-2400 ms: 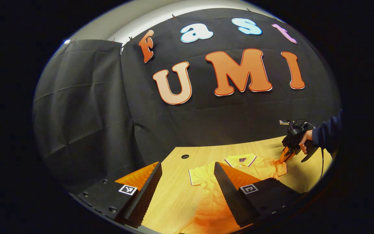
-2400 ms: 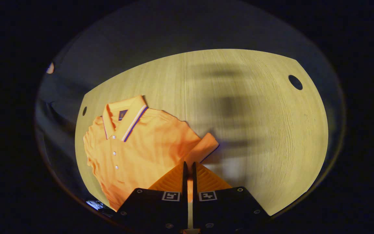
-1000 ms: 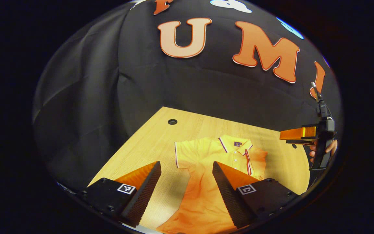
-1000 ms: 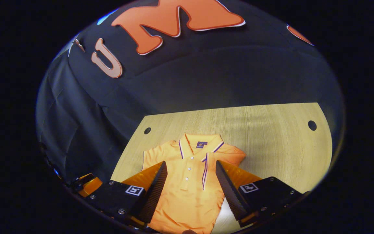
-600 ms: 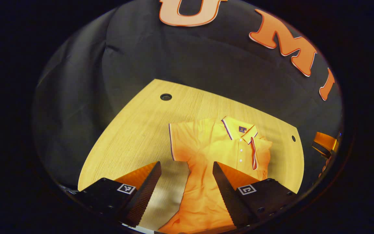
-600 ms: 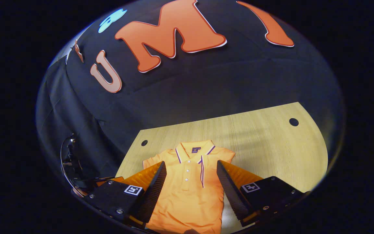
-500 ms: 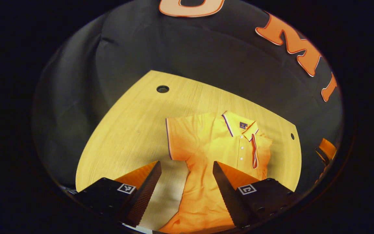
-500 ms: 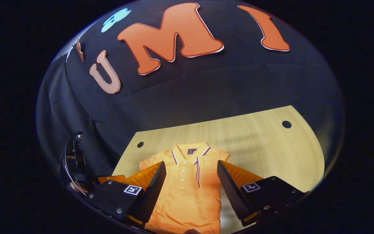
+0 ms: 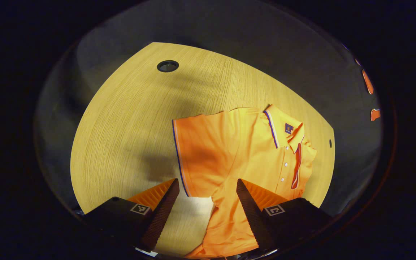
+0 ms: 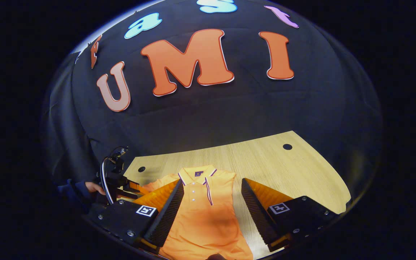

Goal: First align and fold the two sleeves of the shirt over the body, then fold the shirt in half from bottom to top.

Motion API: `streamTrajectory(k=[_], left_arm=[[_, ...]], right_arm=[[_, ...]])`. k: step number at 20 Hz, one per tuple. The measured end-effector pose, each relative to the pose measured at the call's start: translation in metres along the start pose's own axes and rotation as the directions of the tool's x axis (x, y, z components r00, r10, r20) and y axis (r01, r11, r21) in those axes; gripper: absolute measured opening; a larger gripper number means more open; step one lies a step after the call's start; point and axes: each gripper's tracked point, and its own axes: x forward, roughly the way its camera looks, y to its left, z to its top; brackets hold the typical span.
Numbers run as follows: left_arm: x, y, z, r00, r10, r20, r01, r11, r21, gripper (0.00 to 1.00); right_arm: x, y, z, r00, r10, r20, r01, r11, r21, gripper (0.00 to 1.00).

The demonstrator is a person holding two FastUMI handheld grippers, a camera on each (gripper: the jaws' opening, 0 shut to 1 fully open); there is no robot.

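In the left gripper view, the left tongs stand wide apart at the bottom, holding nothing; the ribbed inner faces of the two wedge-shaped fingers are apart from each other, and each black block behind them carries a small square printed marker. Between and just beyond them lies the orange polo shirt, a soft knit with a few shallow wrinkles, spread flat on the pale wood-grain surface. Its near short sleeve is laid out flat toward the open side of the surface, edged with a thin dark and white stripe at the cuff. Farther on, the striped collar and the buttoned placket show, and the other sleeve lies folded over the chest beside the buttons. A round cable hole sits near the far corner of the surface. In the right gripper view, the right tongs are likewise spread wide and empty over the shirt's body, which lies between their ridged inner faces, collar toward the far edge. To one side, the other gripper, held by a hand in a dark sleeve, hangs just beside the spread sleeve near the side edge of the surface.
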Motion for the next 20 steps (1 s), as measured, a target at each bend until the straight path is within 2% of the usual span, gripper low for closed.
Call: streamTrajectory(k=[2,4,5,8,10,11,12,14,16,20], left_arm=[[0.013,0.000,0.006,0.999,0.026,-0.034,-0.025,0.998,0.052,0.98],[0.023,0.004,0.007,0.995,0.066,-0.068,-0.060,0.994,0.094,0.93],[0.028,0.008,0.009,0.994,0.088,-0.072,-0.080,0.991,0.104,0.96],[0.040,0.010,0.008,0.988,0.121,-0.101,-0.109,0.987,0.116,0.96],[0.040,0.019,0.007,0.975,0.188,-0.121,-0.170,0.974,0.150,0.95],[0.041,0.019,0.010,0.974,0.197,-0.115,-0.176,0.970,0.169,0.88],[0.042,0.019,0.012,0.972,0.205,-0.119,-0.182,0.967,0.180,0.87],[0.044,0.014,0.017,0.980,0.176,-0.096,-0.156,0.970,0.187,0.72],[0.043,0.007,0.014,0.985,0.143,-0.101,-0.121,0.973,0.194,0.15],[0.026,-0.006,0.031,0.996,0.085,-0.021,-0.077,0.965,0.253,0.14]], right_arm=[[-0.017,-0.004,-0.010,0.999,-0.034,-0.007,0.034,0.999,0.005,0.98],[-0.030,-0.010,-0.011,0.998,-0.066,0.002,0.066,0.998,0.014,0.98],[-0.037,-0.015,-0.011,0.997,-0.081,0.007,0.081,0.997,0.020,0.98],[-0.050,-0.027,-0.017,0.993,-0.116,0.013,0.116,0.993,0.025,0.98],[-0.057,-0.034,-0.020,0.991,-0.136,0.014,0.135,0.990,0.036,0.98],[-0.061,-0.037,-0.022,0.989,-0.148,0.014,0.147,0.988,0.039,0.98],[-0.063,-0.041,-0.024,0.988,-0.153,0.014,0.153,0.987,0.040,0.98],[-0.067,-0.049,-0.031,0.986,-0.168,-0.005,0.168,0.985,0.039,0.98],[-0.067,-0.054,-0.033,0.984,-0.179,-0.018,0.180,0.983,0.048,0.99],[-0.067,-0.056,-0.034,0.983,-0.180,-0.021,0.181,0.982,0.057,0.99]])
